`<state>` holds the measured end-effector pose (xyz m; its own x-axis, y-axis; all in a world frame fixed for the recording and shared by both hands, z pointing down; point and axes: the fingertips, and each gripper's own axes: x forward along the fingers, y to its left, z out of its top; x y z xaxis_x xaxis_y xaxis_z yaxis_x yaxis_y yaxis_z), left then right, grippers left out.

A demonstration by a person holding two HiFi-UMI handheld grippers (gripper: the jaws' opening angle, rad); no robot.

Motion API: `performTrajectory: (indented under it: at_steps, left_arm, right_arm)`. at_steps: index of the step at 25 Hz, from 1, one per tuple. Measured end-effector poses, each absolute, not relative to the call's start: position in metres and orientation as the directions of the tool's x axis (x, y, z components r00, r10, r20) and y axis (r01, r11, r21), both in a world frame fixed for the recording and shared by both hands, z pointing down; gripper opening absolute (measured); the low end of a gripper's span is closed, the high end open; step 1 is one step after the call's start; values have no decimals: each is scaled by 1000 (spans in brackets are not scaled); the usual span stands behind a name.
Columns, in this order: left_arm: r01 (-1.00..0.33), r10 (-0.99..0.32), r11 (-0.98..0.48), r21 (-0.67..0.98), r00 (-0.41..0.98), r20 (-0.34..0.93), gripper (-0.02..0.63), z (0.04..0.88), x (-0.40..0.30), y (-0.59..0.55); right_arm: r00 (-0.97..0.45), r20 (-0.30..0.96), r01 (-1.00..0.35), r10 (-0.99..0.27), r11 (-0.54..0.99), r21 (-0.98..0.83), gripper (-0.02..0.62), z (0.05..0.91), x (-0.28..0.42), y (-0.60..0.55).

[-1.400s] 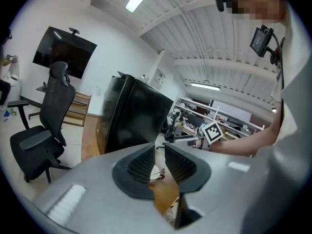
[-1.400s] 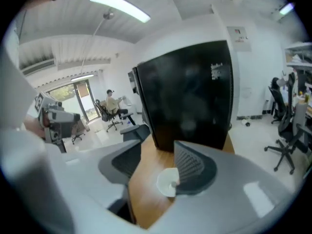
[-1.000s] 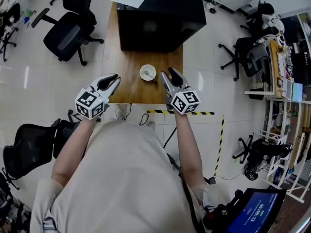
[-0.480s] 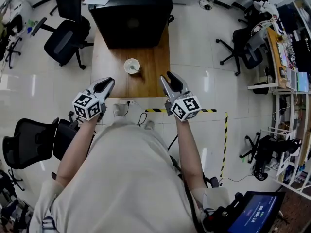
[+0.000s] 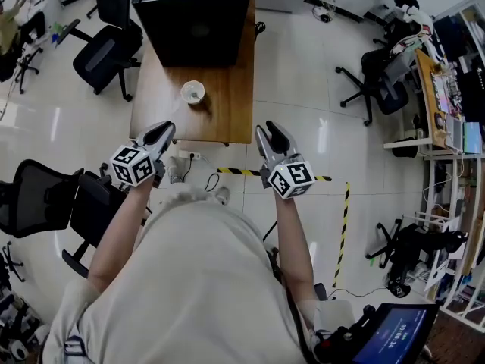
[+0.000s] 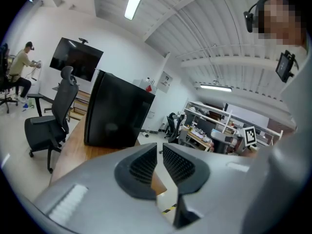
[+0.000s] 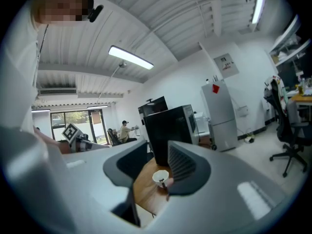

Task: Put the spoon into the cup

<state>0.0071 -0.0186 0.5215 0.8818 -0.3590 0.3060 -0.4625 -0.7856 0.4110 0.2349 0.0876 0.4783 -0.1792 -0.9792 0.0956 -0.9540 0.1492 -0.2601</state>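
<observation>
A small white cup [image 5: 192, 92] stands on the wooden table [image 5: 227, 112], and a spoon seems to rest inside it. Both grippers hang over the floor on the near side of the table, well short of the cup. My left gripper [image 5: 165, 130] is shut with nothing in it; its pads [image 6: 146, 162] nearly meet. My right gripper [image 5: 269, 133] is off the table's right corner with its jaws apart and closing, and nothing between them. In the right gripper view the cup [image 7: 161, 177] shows far off beyond the fingertips [image 7: 181, 162].
A big black box [image 5: 198, 29] fills the table's far end. Office chairs stand at the left [image 5: 106, 55] and close by my left arm [image 5: 45, 203]. Yellow-black tape [image 5: 235, 173] marks the floor. Shelves and another chair [image 5: 383, 89] are at the right.
Both grippers have drawn back from the table edge to over the floor, so the cup now lies farther away. The right jaws have narrowed.
</observation>
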Motion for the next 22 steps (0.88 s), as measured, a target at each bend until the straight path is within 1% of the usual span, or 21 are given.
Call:
performTrajectory:
  at_steps: [7,14,22]
  left_arm:
    - [-538,-439,-734,415,842,315,40,523,-16,21]
    - [-567,-492,-713,412,824,283,40,508,-44,50]
    - [-589,-493,-700,404,808,323,40,512,-61,66]
  right_arm:
    - [-207,88,-947,-974,178,-266,134,482,244,121]
    - [-247,87,-930,-965,210,-301,127,500,238,141]
    - [-243,125,-916,-962,185,-356,120,532,228,159]
